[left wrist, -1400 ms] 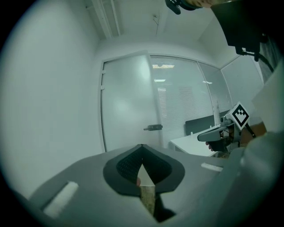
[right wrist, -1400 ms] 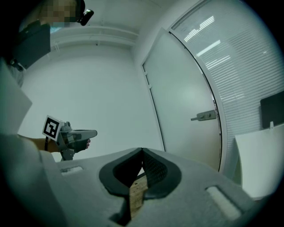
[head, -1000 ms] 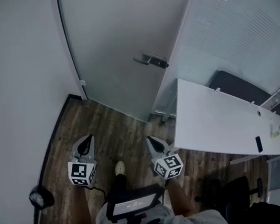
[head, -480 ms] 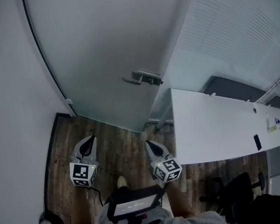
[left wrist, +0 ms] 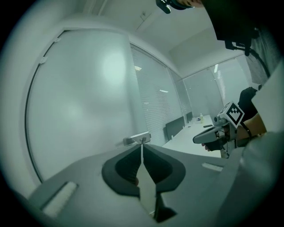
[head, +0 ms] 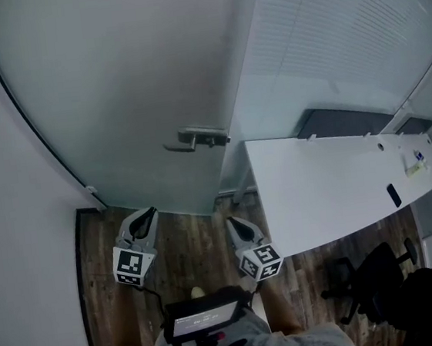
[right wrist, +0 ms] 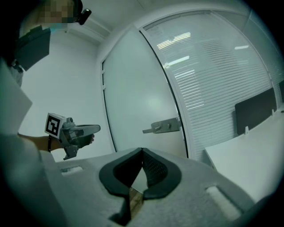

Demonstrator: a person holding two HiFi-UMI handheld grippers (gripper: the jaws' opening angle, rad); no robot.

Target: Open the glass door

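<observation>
- Straight ahead of the person, the door [head: 130, 100] stands shut: a frosted glass pane in a thin dark frame, with a plain wall to its left.
- On the door's right side sits the handle [head: 197, 139], a metal lever lying level, its free end pointing left.
- Over the wood floor [head: 185, 242], the left gripper [head: 148, 215] is held about level and points at the door, well short of it.
- From the left gripper view, the handle shows just above the fingertips, in line with them.
- Its fingers [left wrist: 126, 166] have just been opening; only a thin slit of light parts them, and nothing lies in it.
- To its right, the right gripper [head: 233, 224] also points at the door, close beside the near corner of the white surface [head: 334, 186].
- Its fingers [right wrist: 155, 170] meet at the tips and hold nothing.
- Both grippers are apart from the door and the handle.
- Right of the door runs a glass wall with blinds [head: 324, 32]; the surface stands along it.
- Near the surface's far end lies a small dark flat object [head: 393, 195].
- A black chair [head: 375, 278] stands on the floor beside the surface, at the person's right.
</observation>
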